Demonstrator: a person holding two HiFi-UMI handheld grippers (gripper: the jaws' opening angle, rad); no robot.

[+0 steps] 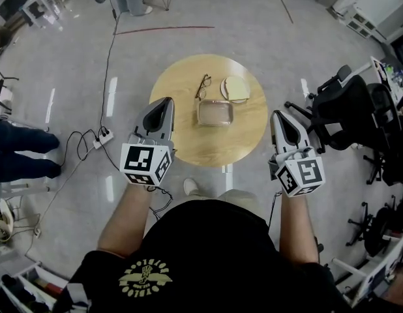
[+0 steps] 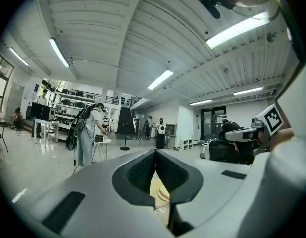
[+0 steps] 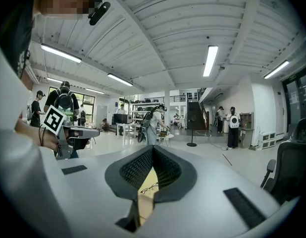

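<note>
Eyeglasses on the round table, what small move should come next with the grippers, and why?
Probably open the left gripper and ease it forward toward the eyeglasses. Both it and the right gripper hang at the round table's edge, jaws together on nothing, and the eyeglasses lie untouched beside the rectangular case, nearer the left one.

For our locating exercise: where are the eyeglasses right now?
In the head view the eyeglasses lie on the round wooden table, left of the cream round case and just beyond the rectangular tray.
</note>
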